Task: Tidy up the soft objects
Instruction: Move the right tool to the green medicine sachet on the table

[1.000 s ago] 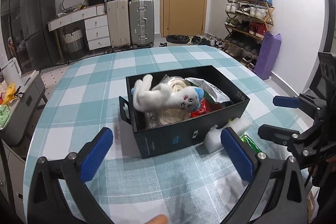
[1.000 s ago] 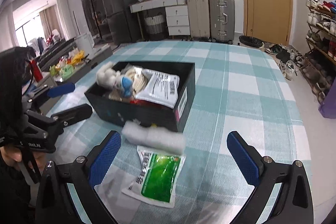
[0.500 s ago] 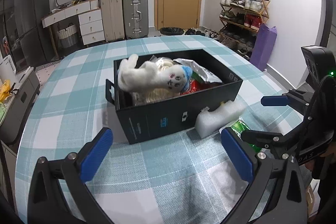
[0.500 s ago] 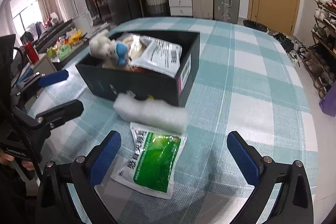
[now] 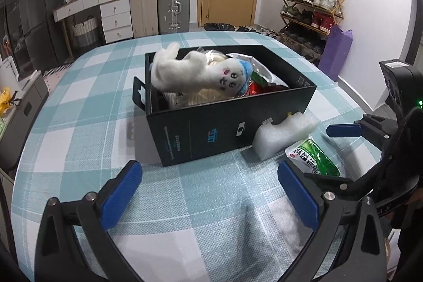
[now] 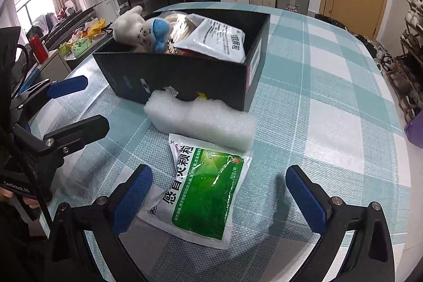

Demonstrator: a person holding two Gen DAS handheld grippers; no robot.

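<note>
white plush (image 5: 201, 74) atop black box (image 5: 232, 123) | foam block (image 6: 201, 120), green pouch (image 6: 203, 192) beside

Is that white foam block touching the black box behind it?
Touching. In the right wrist view the foam block lies pressed against the black box wall with no tablecloth showing between them; the left wrist view agrees.

Woven checked cloth covers the tabletop (image 6: 317, 102). Matt black cardboard box (image 5: 211, 128), fuzzy plush toy (image 5: 195, 73). Glossy plastic pouch (image 6: 203, 192), bubbly foam block (image 6: 201, 120).
</note>
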